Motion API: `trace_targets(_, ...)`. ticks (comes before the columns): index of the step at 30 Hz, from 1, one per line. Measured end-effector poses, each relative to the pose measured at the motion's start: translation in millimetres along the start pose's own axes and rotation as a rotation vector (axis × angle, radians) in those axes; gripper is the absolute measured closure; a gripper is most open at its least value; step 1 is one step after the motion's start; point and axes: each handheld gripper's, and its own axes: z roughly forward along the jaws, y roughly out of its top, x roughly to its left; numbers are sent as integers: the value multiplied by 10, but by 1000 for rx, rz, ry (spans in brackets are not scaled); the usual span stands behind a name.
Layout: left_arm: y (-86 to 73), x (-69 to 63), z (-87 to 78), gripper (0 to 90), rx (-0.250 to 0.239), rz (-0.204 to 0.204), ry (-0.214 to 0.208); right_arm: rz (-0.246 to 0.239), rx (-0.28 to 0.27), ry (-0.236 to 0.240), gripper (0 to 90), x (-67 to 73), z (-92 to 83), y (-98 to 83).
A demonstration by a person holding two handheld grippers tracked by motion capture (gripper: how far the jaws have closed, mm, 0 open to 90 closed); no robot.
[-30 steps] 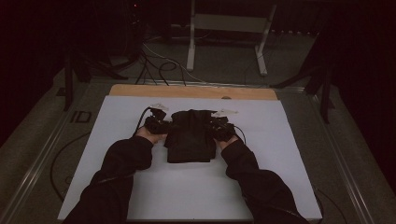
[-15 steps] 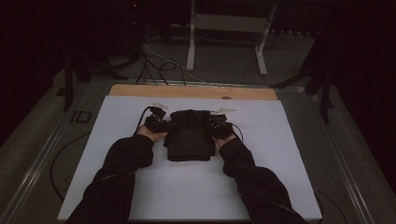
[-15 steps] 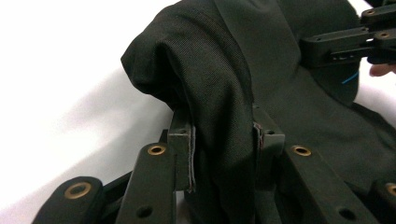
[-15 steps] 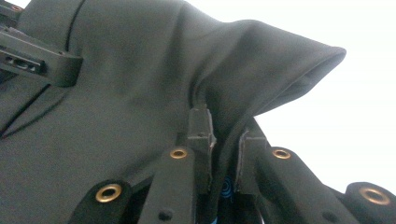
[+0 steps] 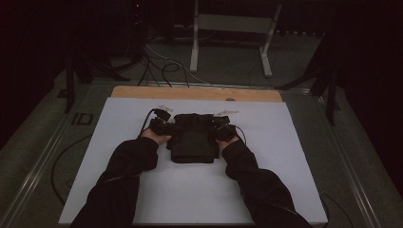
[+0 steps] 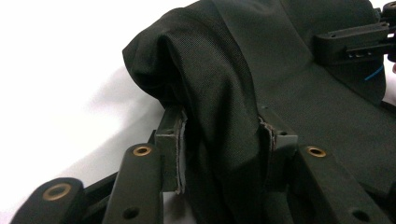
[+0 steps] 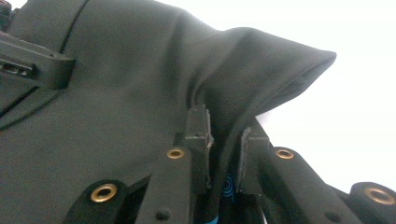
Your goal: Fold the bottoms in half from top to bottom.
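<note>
A folded black garment [image 5: 192, 137] lies in the middle of the white board [image 5: 285, 166]. My left gripper [image 5: 164, 124] is at its left edge and my right gripper [image 5: 219, 126] at its right edge. In the left gripper view a thick fold of the garment [image 6: 280, 70] fills the gap of the left gripper [image 6: 224, 140] and touches both pads; these jaws have just been opening. In the right gripper view the right gripper [image 7: 224, 135] pinches a thin fold of the garment [image 7: 116, 93], its jaws eased slightly wider.
A wooden strip [image 5: 195, 93] runs along the board's far edge. Cables [image 5: 161, 71] and a white stand [image 5: 228, 28] are on the floor beyond. Both sleeves [image 5: 128, 171] rest on the board's near half.
</note>
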Motion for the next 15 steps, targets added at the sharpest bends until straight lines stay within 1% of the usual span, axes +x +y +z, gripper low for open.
trace_targets(2,-1,-2,-1,586,1,3,5,2,4,4,777,-25,15,4)
trace_targets(3,-1,-2,0,581,3,3,9,-5,1,9,777,-35,23,4)
trace_targets(5,-3,5,-2,569,4,-3,10,-13,5,14,775,-50,33,4)
trace_targets(6,-6,6,0,569,1,-8,9,-2,3,19,776,-49,35,5)
trace_targets(9,-8,10,1,569,2,-8,13,-14,1,19,772,-65,46,-2)
trace_targets(11,-8,12,3,537,5,-6,24,-8,1,15,743,-75,52,-9)
trace_targets(13,-9,14,-2,480,2,-7,42,0,-8,11,700,-83,57,-14)
trace_targets(14,-9,13,-11,452,-3,-7,53,2,-6,10,666,-90,49,-13)
trace_targets(15,-9,14,-20,428,-14,-11,53,8,-6,12,638,-92,40,-9)
